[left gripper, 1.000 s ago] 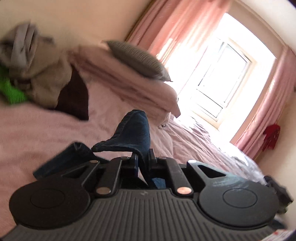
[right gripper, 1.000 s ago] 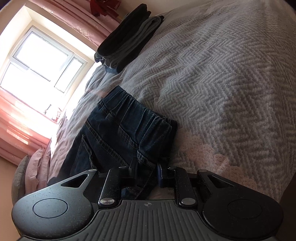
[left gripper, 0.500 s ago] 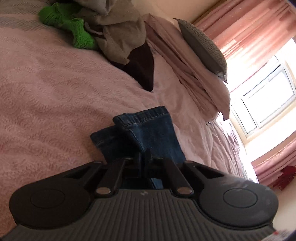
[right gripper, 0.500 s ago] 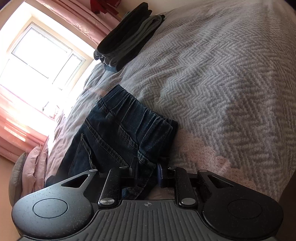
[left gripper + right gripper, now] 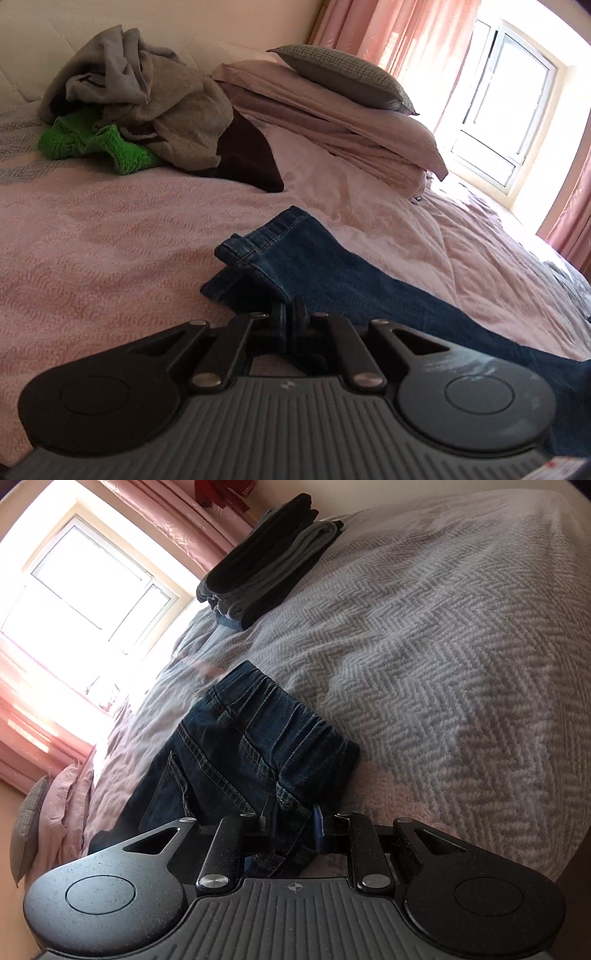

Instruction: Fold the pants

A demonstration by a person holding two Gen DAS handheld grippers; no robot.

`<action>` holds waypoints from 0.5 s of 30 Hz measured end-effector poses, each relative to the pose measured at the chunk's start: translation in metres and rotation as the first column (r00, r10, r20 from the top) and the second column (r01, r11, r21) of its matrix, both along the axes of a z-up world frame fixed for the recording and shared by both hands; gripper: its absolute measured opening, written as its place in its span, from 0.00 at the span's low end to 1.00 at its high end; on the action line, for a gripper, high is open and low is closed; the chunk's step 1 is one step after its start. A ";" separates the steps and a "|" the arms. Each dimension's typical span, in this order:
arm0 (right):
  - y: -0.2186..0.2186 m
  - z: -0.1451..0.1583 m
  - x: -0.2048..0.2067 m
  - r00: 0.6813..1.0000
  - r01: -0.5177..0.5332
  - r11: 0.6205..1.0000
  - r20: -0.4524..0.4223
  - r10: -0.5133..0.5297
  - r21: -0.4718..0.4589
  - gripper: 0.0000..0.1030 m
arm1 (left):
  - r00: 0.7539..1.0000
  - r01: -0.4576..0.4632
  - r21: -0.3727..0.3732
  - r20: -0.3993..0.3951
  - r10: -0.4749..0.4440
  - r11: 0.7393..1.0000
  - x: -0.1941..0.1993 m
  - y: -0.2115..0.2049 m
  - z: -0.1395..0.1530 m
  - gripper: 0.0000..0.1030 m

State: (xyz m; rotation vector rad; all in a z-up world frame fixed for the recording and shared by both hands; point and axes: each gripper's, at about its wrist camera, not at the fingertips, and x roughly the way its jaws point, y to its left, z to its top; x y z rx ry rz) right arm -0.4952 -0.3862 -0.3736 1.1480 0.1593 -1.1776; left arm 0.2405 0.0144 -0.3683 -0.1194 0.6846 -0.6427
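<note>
Dark blue jeans (image 5: pixel 332 269) lie stretched across the pink bedspread (image 5: pixel 110 251). In the left wrist view my left gripper (image 5: pixel 289 314) is shut on the hem end of a leg, low over the bed, with the two cuffs spread just ahead of it. The right wrist view shows the elastic waistband (image 5: pixel 280 716) of the jeans resting on the bed. My right gripper (image 5: pixel 290 821) is shut on a bunched corner of that waistband, the denim filling the gap between its fingers.
A heap of grey, green and dark clothes (image 5: pixel 140 107) sits near the headboard, with pillows (image 5: pixel 343 96) beside it. A stack of folded dark garments (image 5: pixel 266 561) rests on the grey herringbone blanket (image 5: pixel 443 646) near the window (image 5: pixel 85 590).
My left gripper has swung down and lowered the leg end from mid-air onto the bedspread, so the hem now lies flat. The right gripper has barely moved.
</note>
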 end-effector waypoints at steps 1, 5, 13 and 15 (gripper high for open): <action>0.000 -0.002 -0.001 1.000 -0.001 1.000 -0.002 0.001 -0.001 0.14 | 1.000 -0.006 -0.009 -0.011 0.006 1.000 -0.001 0.003 -0.002 0.03; -0.006 0.006 0.004 1.000 -0.004 1.000 -0.003 0.004 -0.007 0.14 | 1.000 -0.003 0.024 0.011 0.003 1.000 -0.007 0.002 -0.008 0.04; 0.007 0.008 -0.002 0.999 0.019 0.999 0.049 -0.017 -0.036 0.17 | 1.000 -0.021 0.036 -0.019 0.021 0.999 -0.012 0.010 0.005 0.09; 0.014 0.006 -0.011 0.992 0.056 0.997 0.112 -0.050 -0.044 0.18 | 0.999 -0.027 0.029 -0.024 0.027 0.999 -0.015 0.015 0.009 0.09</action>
